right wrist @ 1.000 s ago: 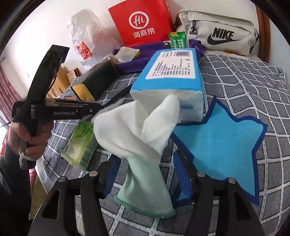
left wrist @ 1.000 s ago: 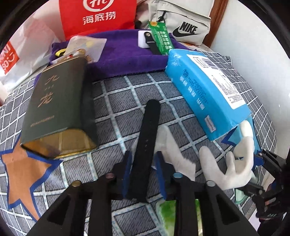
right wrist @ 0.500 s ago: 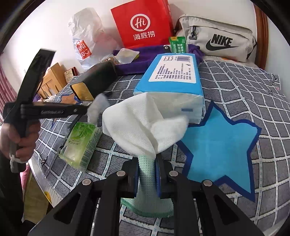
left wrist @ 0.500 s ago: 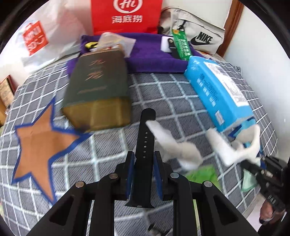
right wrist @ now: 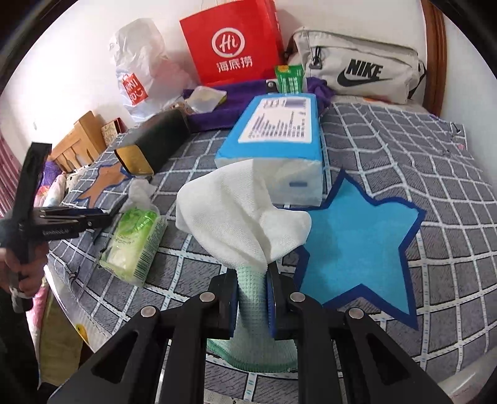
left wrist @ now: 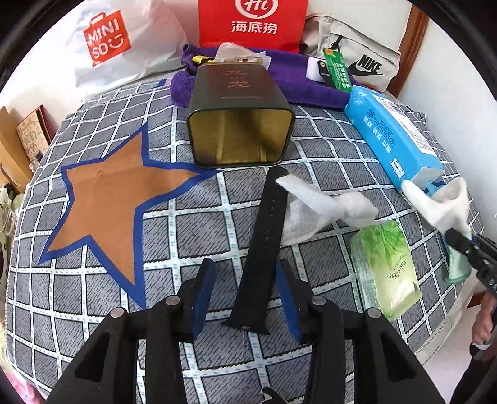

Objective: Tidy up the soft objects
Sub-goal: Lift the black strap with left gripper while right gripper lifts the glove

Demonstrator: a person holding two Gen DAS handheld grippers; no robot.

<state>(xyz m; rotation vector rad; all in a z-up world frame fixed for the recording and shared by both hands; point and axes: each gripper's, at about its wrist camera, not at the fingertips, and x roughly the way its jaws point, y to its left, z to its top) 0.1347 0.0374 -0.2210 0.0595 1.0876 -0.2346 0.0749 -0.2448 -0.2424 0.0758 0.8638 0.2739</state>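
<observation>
A bed (left wrist: pixel 93 310) carries everything. Its cover is grey with white squares, an orange star (left wrist: pixel 105 202) and a blue star (right wrist: pixel 357 245). A dark tin (left wrist: pixel 239 118) lies on its side, open end facing out. Behind it lies a purple towel (left wrist: pixel 298 87). A blue pack of tissues (right wrist: pixel 273 140) lies near the blue star. A black strap (left wrist: pixel 264 242) lies flat, with a white tissue (left wrist: pixel 316 211) touching it. A small green pack (left wrist: pixel 385 267) lies just beside the tissue.

A home bedroom: a bed (right wrist: pixel 435 174) under a grey checked star-print sheet against a white wall, a wooden headboard (right wrist: pixel 433 56) behind, with shopping bags (left wrist: pixel 253 23), a Nike pouch (right wrist: pixel 357 71) and tissue packs (right wrist: pixel 273 136) lying on it.
</observation>
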